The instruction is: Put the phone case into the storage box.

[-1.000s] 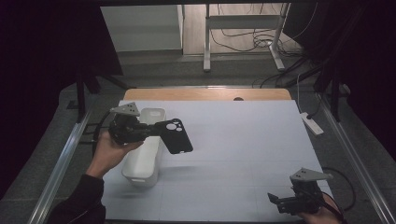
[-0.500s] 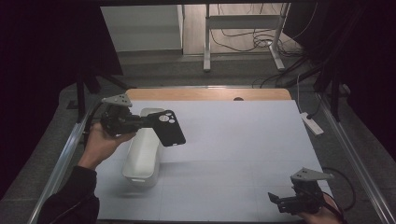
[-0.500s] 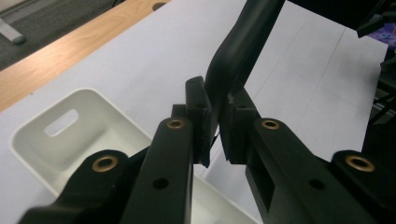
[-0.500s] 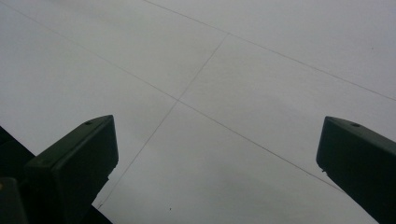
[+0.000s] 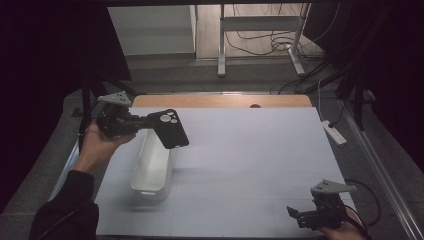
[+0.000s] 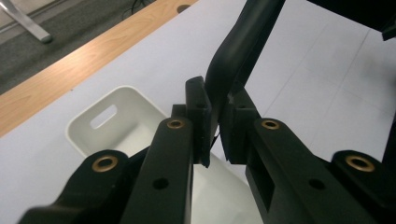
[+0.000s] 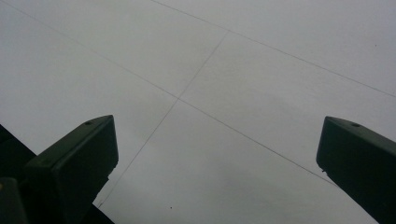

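**A:** What is happening at the table right now?

**B:** A person's left gripper (image 5: 142, 121) has its jaws clamped tight on one edge of a black phone case (image 5: 169, 129), camera cutouts facing up. The case is held in the air, sticking out over the far end of a white plastic bin (image 5: 151, 167) that sits on the left part of the pale table cover (image 5: 250, 165).

**A:** And the other gripper?

**B:** The right gripper (image 5: 296, 216) rests near the table's front right corner, well apart from everything — its jaws stand wide open with nothing between them, just bare table cover (image 7: 210, 93) beneath.

**A:** What's in the bin?

**B:** Nothing that I can see. In the left gripper view its white interior (image 6: 126, 128) looks empty, with a slot handle cut into the end wall.

**A:** So which step is this?

**B:** I'd judge it the carrying step: the case is gripped and lifted, not yet set anywhere. If it is bound for the bin, the next move calls for lowering it between the walls, tilting it flatter, then opening the jaws — it is pinched by only a thin edge, so a jolt could twist it loose.
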Motion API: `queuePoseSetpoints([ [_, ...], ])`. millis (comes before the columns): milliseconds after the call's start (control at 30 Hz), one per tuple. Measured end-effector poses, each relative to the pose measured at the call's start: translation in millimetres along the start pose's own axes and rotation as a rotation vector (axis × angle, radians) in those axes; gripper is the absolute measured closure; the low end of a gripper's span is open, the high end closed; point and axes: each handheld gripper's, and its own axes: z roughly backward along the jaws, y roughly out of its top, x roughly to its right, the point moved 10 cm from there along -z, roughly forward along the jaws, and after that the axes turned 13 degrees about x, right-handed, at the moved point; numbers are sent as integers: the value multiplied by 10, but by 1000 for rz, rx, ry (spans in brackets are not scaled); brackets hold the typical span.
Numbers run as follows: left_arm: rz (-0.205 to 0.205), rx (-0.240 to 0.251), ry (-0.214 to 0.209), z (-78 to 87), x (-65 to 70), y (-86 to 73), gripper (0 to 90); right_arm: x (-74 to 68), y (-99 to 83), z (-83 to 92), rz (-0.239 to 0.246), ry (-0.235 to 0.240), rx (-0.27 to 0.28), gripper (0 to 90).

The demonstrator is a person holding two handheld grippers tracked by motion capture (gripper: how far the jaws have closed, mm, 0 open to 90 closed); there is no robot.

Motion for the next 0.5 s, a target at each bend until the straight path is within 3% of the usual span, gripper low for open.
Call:
queuePoseSetpoints([
  [500, 5, -9, 62, 131, -261, -29, 825, -1, -2, 0, -1, 3, -3, 0],
])
